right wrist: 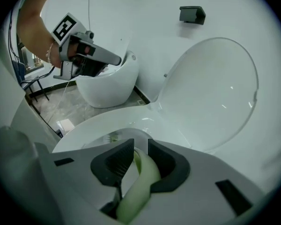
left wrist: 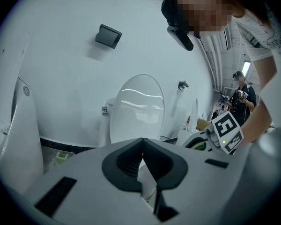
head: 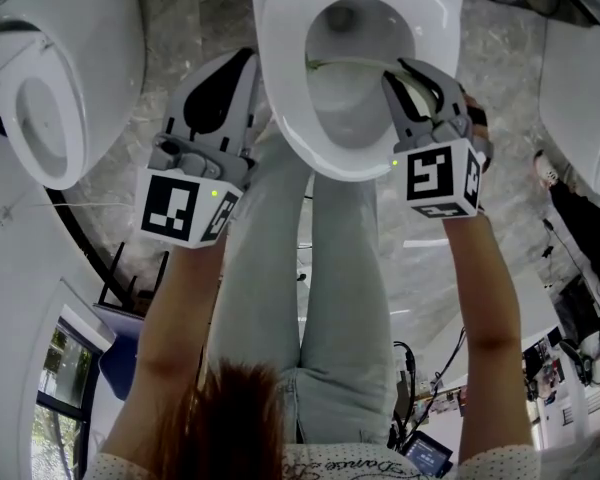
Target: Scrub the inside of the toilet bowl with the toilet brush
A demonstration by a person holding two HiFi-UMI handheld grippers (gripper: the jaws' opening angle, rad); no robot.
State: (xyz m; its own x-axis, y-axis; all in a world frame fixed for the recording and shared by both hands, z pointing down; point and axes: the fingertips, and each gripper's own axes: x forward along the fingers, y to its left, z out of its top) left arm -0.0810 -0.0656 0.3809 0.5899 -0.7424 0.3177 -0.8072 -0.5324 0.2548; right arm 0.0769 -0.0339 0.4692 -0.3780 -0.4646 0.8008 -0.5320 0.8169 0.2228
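The white toilet bowl (head: 280, 98) sits at the top middle of the head view, its lid (right wrist: 210, 93) raised. My right gripper (head: 398, 76) hangs over the bowl's right rim, shut on the pale green handle of the toilet brush (right wrist: 143, 177). The thin handle (head: 352, 63) runs left across the bowl, and the bristle head (right wrist: 113, 137) rests on the inner wall near the rim. My left gripper (head: 242, 63) is outside the bowl's left edge, shut with nothing between its black pads (left wrist: 131, 161). The person's legs stand below the bowl.
Another white toilet (head: 50, 88) stands to the left and a third fixture (head: 580, 98) to the right, on a grey marble floor (head: 170, 28). A black box (left wrist: 107, 35) hangs on the white wall. Cables and equipment lie behind the person.
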